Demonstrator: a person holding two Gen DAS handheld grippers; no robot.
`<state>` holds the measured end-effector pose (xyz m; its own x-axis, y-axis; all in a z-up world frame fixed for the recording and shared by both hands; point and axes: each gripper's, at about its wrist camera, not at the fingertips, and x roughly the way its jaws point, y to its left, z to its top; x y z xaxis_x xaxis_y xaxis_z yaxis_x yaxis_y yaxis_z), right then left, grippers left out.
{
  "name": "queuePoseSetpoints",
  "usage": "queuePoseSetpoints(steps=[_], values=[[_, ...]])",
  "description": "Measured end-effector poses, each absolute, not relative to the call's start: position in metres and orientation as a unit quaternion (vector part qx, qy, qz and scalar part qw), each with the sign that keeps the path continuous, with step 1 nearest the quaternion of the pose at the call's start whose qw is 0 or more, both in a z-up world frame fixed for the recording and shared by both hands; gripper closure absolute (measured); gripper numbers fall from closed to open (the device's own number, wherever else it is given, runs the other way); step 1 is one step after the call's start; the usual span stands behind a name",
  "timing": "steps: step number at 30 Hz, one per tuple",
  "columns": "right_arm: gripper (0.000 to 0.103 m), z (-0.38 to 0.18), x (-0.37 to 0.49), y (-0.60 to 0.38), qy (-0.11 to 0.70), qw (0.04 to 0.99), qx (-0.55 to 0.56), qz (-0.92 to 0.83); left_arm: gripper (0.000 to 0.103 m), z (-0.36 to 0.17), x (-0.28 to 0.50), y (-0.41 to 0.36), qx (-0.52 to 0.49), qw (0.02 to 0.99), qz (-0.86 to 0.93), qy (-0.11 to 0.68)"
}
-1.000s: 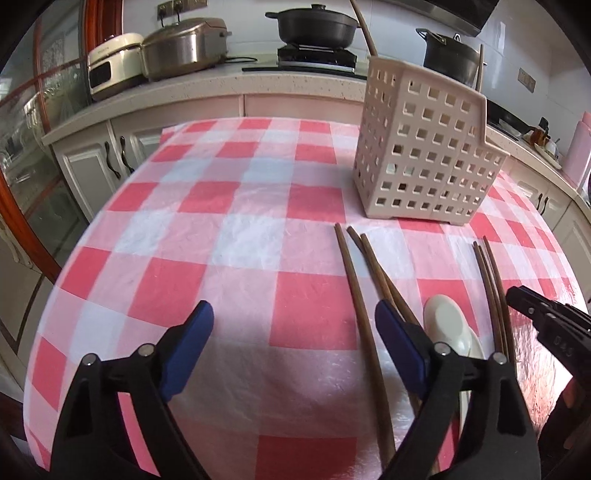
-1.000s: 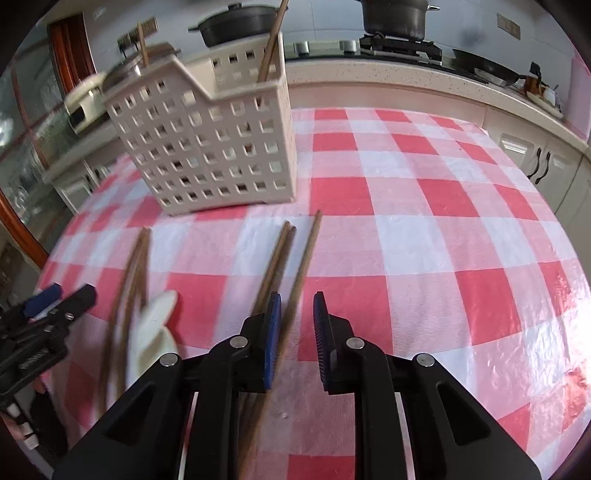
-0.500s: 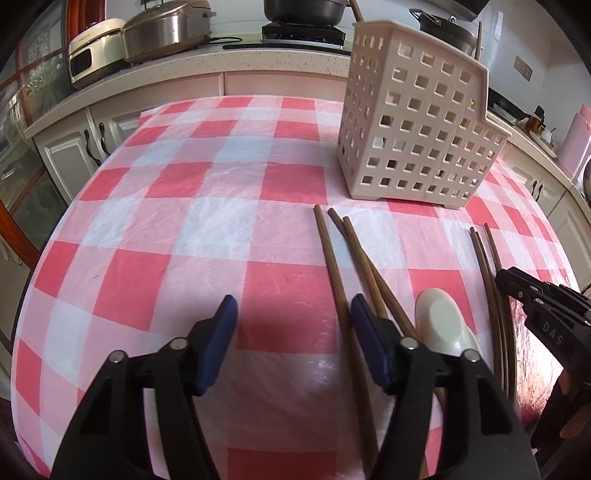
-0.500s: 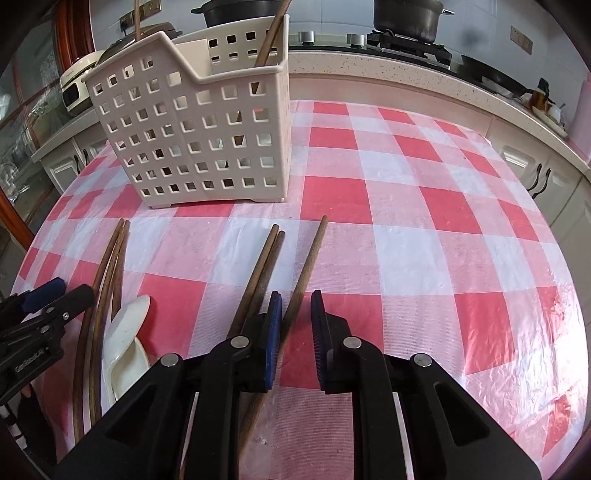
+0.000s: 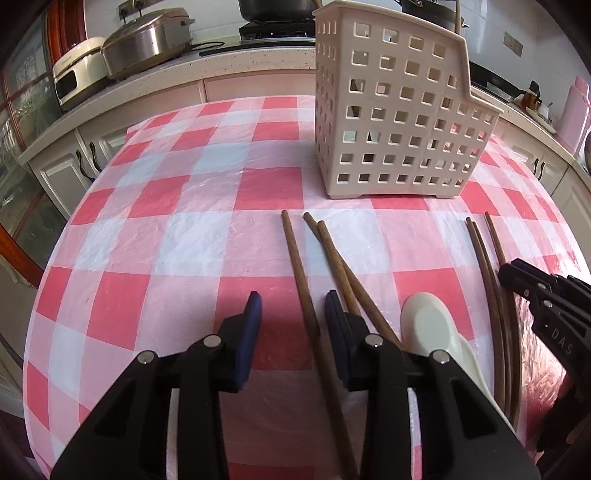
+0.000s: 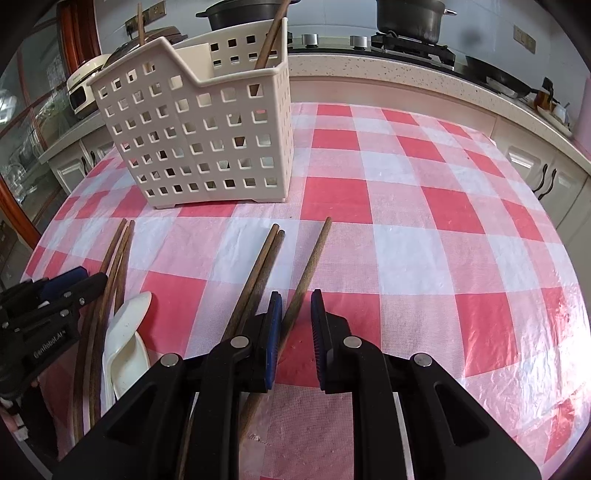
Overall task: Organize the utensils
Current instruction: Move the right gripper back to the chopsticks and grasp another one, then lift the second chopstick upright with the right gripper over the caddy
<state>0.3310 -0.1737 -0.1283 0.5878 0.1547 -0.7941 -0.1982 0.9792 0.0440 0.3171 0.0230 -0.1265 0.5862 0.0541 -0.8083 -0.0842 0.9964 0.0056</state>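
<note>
The chopsticks [image 5: 306, 295] run under the left tool [image 5: 293, 317], their lower ends hidden by its black arms.

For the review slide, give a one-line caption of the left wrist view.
Left gripper jaws, just closing, straddle one wooden chopstick on the checked tablecloth, before the perforated utensil basket.

The table [image 6: 424, 206] was covered with a red, pink and white checked cloth under clear plastic film. Behind it ran a speckled light countertop [image 6: 369, 68] above cream cabinets [image 5: 62, 173] with dark handles. A gas hob [image 6: 413, 46] carried a dark pot [image 6: 406, 16]. A steel cooker [image 5: 147, 40] and a cream appliance [image 5: 75, 75] stood on the counter. The wall [image 6: 498, 22] was pale. Daylight lit the room evenly.
</note>
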Motion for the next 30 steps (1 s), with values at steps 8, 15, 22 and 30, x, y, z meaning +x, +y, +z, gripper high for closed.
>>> queuePoseSetpoints(steps=[8,15,22,30], values=[[0.095,-0.128,0.323,-0.174,0.437,0.895,-0.03,0.087,0.094,-0.127,0.312,0.021,-0.006,0.893,0.02,0.45],[0.097,-0.124,0.31,-0.189,0.426,0.899,0.005,0.099,0.097,-0.127,0.304,0.029,-0.032,0.896,0.008,0.444],[0.097,-0.102,0.295,-0.196,0.398,0.911,0.024,0.104,0.097,-0.11,0.287,0.034,-0.052,0.909,0.003,0.413],[0.097,-0.059,0.271,-0.195,0.344,0.931,0.031,0.116,0.097,-0.065,0.26,0.039,-0.061,0.934,-0.002,0.351]])
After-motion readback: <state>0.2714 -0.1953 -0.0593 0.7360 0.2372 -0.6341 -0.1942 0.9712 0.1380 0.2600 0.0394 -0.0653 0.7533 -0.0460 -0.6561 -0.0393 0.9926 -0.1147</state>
